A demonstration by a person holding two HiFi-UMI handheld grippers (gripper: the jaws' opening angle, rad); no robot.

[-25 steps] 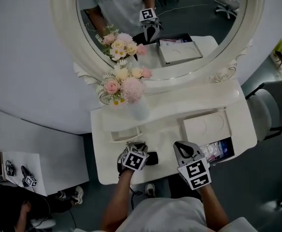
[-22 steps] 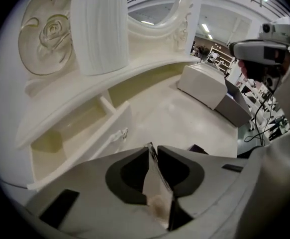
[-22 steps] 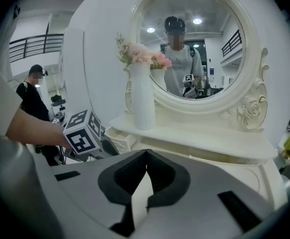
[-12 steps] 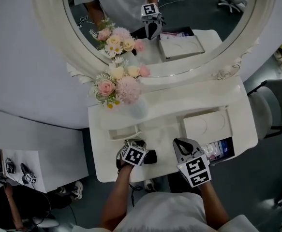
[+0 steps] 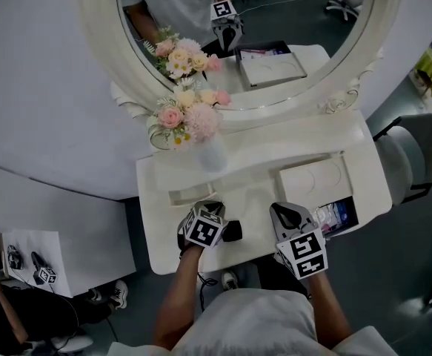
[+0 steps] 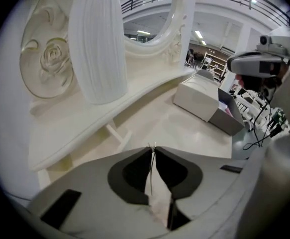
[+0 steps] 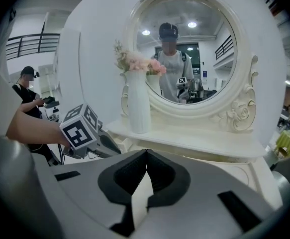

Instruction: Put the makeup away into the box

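A white box (image 5: 316, 180) stands at the right of the vanity table (image 5: 253, 199). Its drawer (image 5: 336, 217) is pulled open with colourful makeup inside. The left gripper view shows the same box (image 6: 199, 98) and drawer (image 6: 229, 121) ahead to the right. My left gripper (image 5: 233, 231) hovers over the table's front left, its jaws closing. In its own view my left gripper (image 6: 152, 147) has the tips together with only a thin dark line in the seam. My right gripper (image 5: 281, 211) is shut and empty near the drawer; in its own view my right gripper (image 7: 145, 151) faces the mirror.
A white vase (image 5: 212, 158) of pink flowers stands on the raised back shelf below the oval mirror (image 5: 245, 43). A small shallow tray (image 5: 192, 194) lies left of centre. A grey chair (image 5: 416, 162) stands to the right. A person (image 7: 28, 93) stands off to the left.
My left gripper has lifted a little off the tabletop. My right gripper has stayed where it was. The head view has shifted slightly.
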